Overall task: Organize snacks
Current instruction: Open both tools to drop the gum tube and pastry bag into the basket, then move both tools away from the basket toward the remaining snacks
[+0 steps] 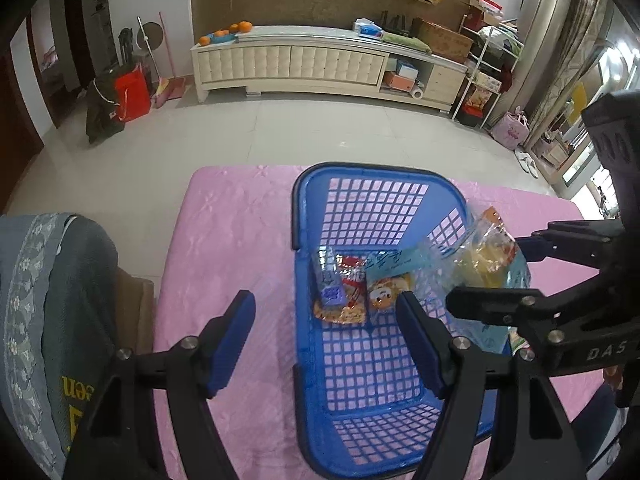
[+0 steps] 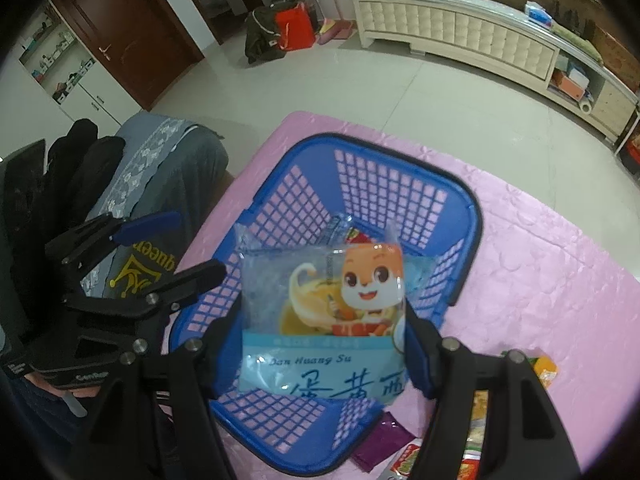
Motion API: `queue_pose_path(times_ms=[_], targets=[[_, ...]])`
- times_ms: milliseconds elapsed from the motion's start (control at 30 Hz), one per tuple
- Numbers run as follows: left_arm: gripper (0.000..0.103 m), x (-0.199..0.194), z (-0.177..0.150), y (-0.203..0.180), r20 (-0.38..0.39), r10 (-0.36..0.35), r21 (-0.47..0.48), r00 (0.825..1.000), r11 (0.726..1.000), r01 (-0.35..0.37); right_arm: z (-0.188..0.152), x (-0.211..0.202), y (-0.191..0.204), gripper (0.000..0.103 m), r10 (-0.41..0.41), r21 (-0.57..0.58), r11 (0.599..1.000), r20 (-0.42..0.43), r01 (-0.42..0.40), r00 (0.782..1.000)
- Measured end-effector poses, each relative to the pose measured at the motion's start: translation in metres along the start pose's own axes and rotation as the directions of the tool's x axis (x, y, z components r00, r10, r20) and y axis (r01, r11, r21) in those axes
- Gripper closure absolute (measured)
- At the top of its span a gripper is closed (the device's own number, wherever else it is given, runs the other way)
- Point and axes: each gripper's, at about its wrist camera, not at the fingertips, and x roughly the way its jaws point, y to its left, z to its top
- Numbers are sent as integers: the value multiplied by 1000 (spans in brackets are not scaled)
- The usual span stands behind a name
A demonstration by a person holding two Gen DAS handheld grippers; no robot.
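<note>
The right tongs (image 2: 324, 344) clamp a pale blue snack packet with a cartoon fox (image 2: 324, 316), holding it just above the near end of the blue basket (image 2: 468, 216), while more wrapped snacks (image 2: 472, 440) lie on the pink-covered bench (image 2: 540, 264) just beside the basket's near right corner. The left tongs (image 1: 326, 340) stand released with nothing between them, over the basket's left rim. Farther in, three small packets (image 1: 352, 292) lie side by side on the basket floor, and beyond the bench a long white cabinet (image 1: 288, 64) carries oranges (image 1: 232, 32).
</note>
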Motion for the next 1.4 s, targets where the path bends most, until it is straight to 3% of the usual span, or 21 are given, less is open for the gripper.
queue_pose_path(times_ms=[500, 633, 767, 1233, 1400], targets=[[32, 7, -16, 26, -30, 26, -45, 999, 999, -28, 0, 37, 11, 30, 15, 39, 999, -68, -13, 998], [32, 6, -20, 33, -32, 31, -65, 999, 997, -33, 1, 40, 14, 19, -13, 37, 999, -54, 15, 998], [32, 1, -24, 36, -34, 33, -74, 999, 997, -36, -1, 39, 7, 14, 45, 108, 993, -54, -39, 998], [32, -46, -39, -7, 31, 33, -39, 999, 999, -32, -52, -29, 5, 14, -6, 103, 995, 12, 5, 1000], [31, -65, -51, -32, 29, -9, -49, 1000, 999, 10, -79, -61, 2, 14, -10, 100, 995, 48, 5, 999]])
